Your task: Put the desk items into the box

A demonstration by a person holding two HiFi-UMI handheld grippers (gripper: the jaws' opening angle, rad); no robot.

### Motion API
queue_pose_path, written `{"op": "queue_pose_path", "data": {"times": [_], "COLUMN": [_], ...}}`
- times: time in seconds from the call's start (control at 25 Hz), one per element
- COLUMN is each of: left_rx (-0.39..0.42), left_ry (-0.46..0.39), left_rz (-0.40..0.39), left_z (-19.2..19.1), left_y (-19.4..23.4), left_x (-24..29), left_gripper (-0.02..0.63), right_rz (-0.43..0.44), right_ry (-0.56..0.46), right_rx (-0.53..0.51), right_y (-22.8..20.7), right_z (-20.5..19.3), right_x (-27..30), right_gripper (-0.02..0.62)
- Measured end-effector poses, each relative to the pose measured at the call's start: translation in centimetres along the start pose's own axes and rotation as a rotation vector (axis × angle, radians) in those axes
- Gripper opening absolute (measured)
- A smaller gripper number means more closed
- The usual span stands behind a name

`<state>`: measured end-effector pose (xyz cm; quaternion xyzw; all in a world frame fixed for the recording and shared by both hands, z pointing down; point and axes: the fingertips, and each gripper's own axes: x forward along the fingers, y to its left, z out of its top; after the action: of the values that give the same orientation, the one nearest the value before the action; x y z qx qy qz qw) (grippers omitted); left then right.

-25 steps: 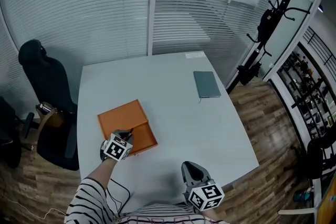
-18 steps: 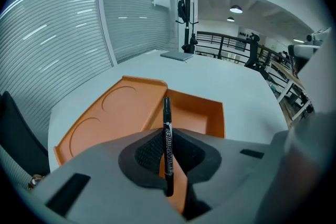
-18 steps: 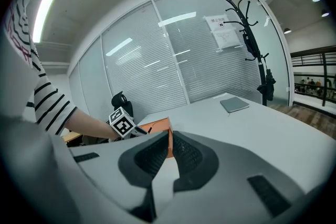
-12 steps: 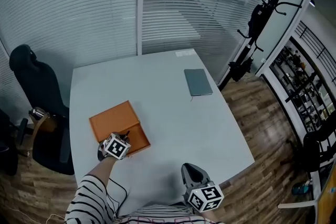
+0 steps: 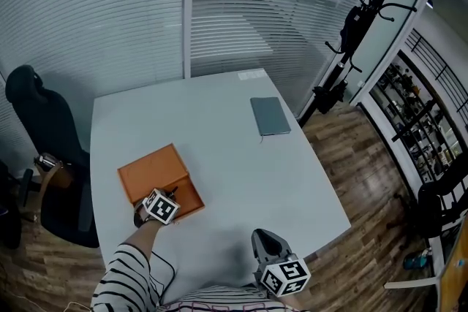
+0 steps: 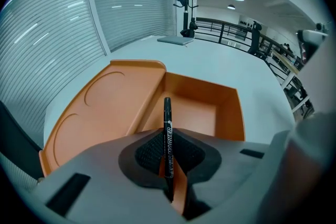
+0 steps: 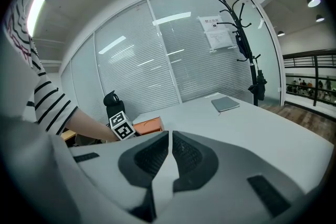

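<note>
Holding: a black marker (image 6: 167, 110) is pinched between the pads of the left tongs (image 6: 167, 136).
Marker axis: the long axis runs straight out along the tongs, with the free end aimed up the centre of the left gripper view.
Box: the orange box (image 6: 237, 118) stands open at the lower left of the head view, with its lid (image 6: 102, 107) laid flat on its left side.
Deciding relation: the compartment lies directly ahead of and below the marker's tip, which is seen over the floor near the lid-side wall. Contact cannot be told. A short lowering before release is judged enough.
Right tongs: the right tongs (image 7: 170, 134) are drawn nearly together to a thin slit, with nothing held. They are well apart from the box.
Left to pack: a grey notebook (image 5: 270, 115) lies at the upper right of the counter (image 5: 219, 120).
</note>
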<state>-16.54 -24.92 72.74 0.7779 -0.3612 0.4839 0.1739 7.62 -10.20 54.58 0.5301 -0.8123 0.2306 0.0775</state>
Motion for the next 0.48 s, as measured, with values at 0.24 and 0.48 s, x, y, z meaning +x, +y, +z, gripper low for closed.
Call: {"op": "queue_pose_path", "data": {"times": [0.24,0.48], "left_rx": [0.041,0.041], "left_ry": [0.019,0.048], "left_rz": [0.025,0.021], "left_z": [-0.4,-1.4], "left_y": [-0.3,-0.2], "left_x": [0.4,0.7], "left_gripper": [0.052,0.052], "right_rz": [0.016,0.015], "right_ry": [0.003,0.008], "right_rx": [-0.007,-0.01], "right_y": [0.5,0.7], "right_z": [0.2,0.3], "right_x": [0.9,1.2], "right_gripper": [0.028,0.028]}}
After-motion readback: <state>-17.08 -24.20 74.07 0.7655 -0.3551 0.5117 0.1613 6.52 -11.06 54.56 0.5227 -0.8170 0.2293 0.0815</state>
